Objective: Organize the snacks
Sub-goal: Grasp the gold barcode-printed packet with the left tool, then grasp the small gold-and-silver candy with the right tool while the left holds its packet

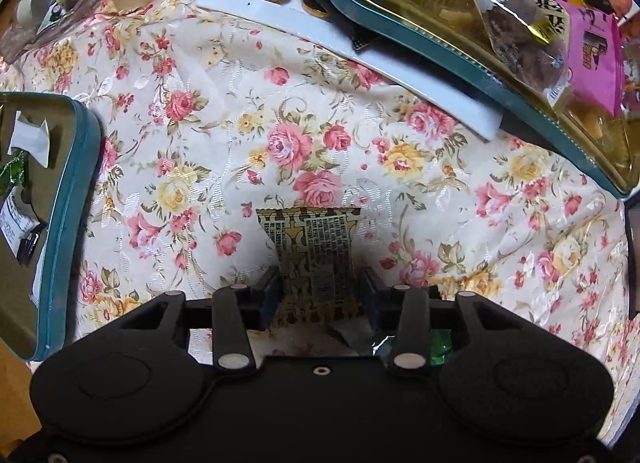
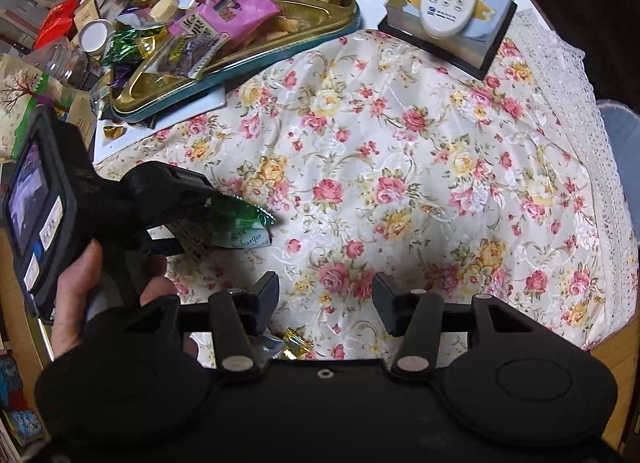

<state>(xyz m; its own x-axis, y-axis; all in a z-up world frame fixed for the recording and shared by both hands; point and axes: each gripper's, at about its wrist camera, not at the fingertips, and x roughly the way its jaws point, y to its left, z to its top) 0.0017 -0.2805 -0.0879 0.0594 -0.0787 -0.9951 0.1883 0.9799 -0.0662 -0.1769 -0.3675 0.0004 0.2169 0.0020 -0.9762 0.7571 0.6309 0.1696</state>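
Left claw (image 1: 320,283): jaws spread to either side of a gold printed packet (image 1: 310,247), not clamped as far as the left wrist view shows — the pads stand just off its 2 long edges.
Gold printed packet: flat on the floral cloth (image 1: 360,123), between the left claw's fingers and running forward from them.
Packet handling: judged light, thin and crinkly, probably slick foil; likely to slide or buckle if pinched at the loose end. Best hold looks like the sealed edges mid-length, squeezed gently.
Green wrapper (image 2: 240,225): in the right wrist view, just beside and partly under the left claw's near finger, touching the gold packet or overlapping it — cannot tell which. Risk of pinching both together.
Right claw (image 2: 326,305): jaws apart, nothing between them, hovering over bare cloth; a small yellow candy (image 2: 296,343) lies just below and behind its left finger.
Teal tin, left (image 1: 72,223): well left of the left claw; holds a white wrapper, a green one and a labelled sachet, with much of the floor bare.
Teal tin, right (image 1: 440,47): ahead and right of the left claw, resting on a white tray (image 1: 440,95); gold inside, piled with a pink bag (image 1: 592,51) and mixed sweets.
White tray: gold foil pieces on its far end.
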